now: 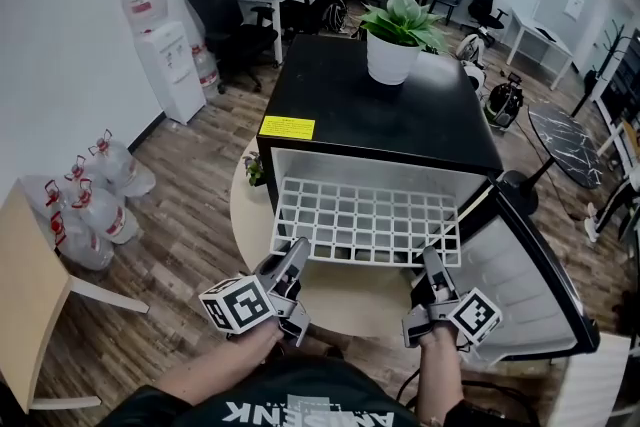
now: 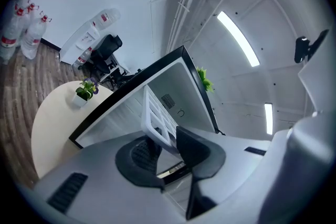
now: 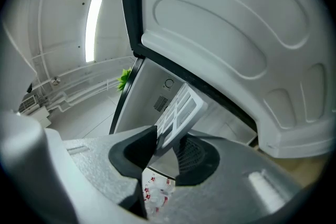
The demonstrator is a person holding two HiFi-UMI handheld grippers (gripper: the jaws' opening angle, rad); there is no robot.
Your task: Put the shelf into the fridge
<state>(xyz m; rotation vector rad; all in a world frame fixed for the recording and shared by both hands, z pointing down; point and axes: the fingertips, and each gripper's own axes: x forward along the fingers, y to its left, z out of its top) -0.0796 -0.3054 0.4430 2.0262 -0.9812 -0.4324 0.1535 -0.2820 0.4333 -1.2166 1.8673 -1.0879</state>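
A white grid shelf (image 1: 370, 220) juts level from the open front of a small black fridge (image 1: 380, 105), its far edge already inside. In front of the fridge, the left tool (image 1: 292, 260) is clamped on the shelf's near left corner and the right tool (image 1: 431, 267) on its near right corner. The step likely goes best if both corners slide in evenly, keeping the shelf square and flat so it does not jam against the fridge's walls, and clear of the open door (image 1: 530, 285) at the fridge's right.

Wood floor (image 1: 190, 245), white wall (image 1: 60, 35), black office chairs (image 1: 225, 15), water cooler (image 1: 175, 65).
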